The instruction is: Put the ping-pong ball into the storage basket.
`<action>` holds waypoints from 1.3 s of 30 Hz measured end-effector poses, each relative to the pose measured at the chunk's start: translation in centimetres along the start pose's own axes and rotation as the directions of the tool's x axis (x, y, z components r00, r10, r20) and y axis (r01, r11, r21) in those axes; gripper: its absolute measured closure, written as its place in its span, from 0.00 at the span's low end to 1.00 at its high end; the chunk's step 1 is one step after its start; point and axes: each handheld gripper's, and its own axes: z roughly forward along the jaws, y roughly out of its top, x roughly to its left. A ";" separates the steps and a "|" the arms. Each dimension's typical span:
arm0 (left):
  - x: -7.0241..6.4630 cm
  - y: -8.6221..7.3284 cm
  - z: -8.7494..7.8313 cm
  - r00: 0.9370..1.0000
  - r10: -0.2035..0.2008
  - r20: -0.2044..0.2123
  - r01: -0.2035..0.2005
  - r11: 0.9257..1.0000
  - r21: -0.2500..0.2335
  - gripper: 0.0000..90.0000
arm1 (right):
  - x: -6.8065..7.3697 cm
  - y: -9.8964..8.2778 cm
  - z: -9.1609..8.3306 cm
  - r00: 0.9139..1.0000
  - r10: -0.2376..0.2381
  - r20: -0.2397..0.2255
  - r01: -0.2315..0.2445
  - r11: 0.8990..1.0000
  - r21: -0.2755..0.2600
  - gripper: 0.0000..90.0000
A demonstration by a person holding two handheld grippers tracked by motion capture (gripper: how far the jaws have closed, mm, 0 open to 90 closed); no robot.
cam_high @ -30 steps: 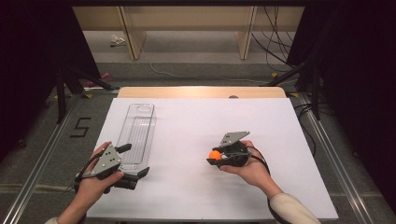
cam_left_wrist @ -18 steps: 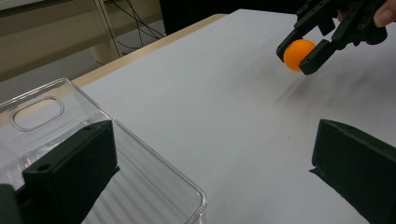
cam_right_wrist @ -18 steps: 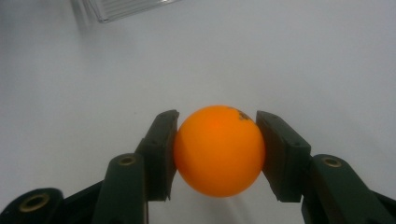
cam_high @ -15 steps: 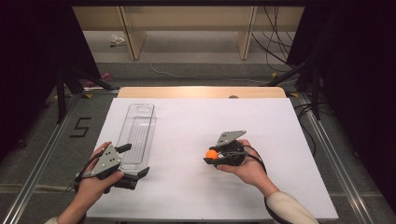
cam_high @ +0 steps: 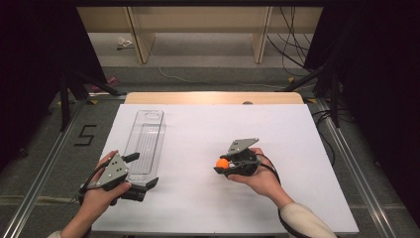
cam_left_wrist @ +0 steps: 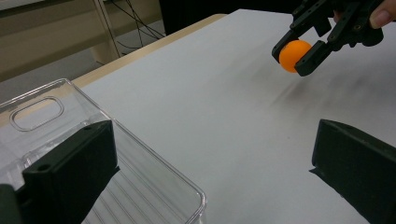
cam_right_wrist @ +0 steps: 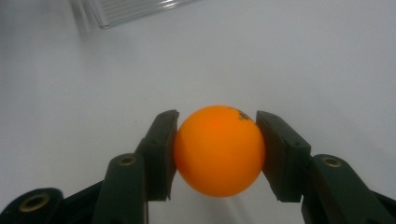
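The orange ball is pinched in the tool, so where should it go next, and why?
Probably toward the clear tray, then let go over it. The right tool is shut on the orange ball, above the white table and apart from the tray. The left tool stands open at the tray's near end, as if steadying it.

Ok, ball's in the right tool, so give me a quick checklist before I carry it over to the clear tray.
1. Right tool shut on the orange ball, a jaw on each side: ok.
2. Ball lifted off the white table: cannot tell.
3. Clear tray upright, nothing inside it: ok.
4. Left tool open at the tray's near end, one jaw on each side of its corner: ok.
5. Table between ball and tray bare: ok.
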 end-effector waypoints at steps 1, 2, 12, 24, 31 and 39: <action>0.0 0.0 0.0 1.000 0.000 0.000 0.000 1.000 0.000 0.00 | 0.0 0.0 0.0 1.000 0.000 0.000 0.000 1.000 0.000 0.57; 0.0 0.0 0.0 1.000 0.000 0.000 0.000 1.000 0.000 0.00 | 0.0 0.0 0.0 1.000 -0.001 0.000 0.001 1.000 0.001 0.57; 0.0 0.0 0.0 1.000 -0.001 0.000 0.001 1.000 0.001 0.00 | 0.0 0.3 0.3 1.000 -0.003 -0.001 0.003 1.000 -0.005 0.57; 0.0 0.0 0.0 1.000 -0.002 0.002 0.002 1.000 0.002 0.00 | -0.1 0.5 0.4 1.000 0.003 0.003 -0.003 1.000 -0.017 0.57; 0.0 0.0 0.0 1.000 -0.002 0.003 0.002 1.000 0.002 0.00 | -0.2 0.7 0.5 1.000 0.006 0.001 -0.006 1.000 -0.022 0.57; 0.0 0.0 0.0 1.000 0.002 0.002 -0.002 1.000 0.003 0.00 | -0.3 0.8 0.5 1.000 0.009 0.002 -0.009 0.999 -0.031 0.57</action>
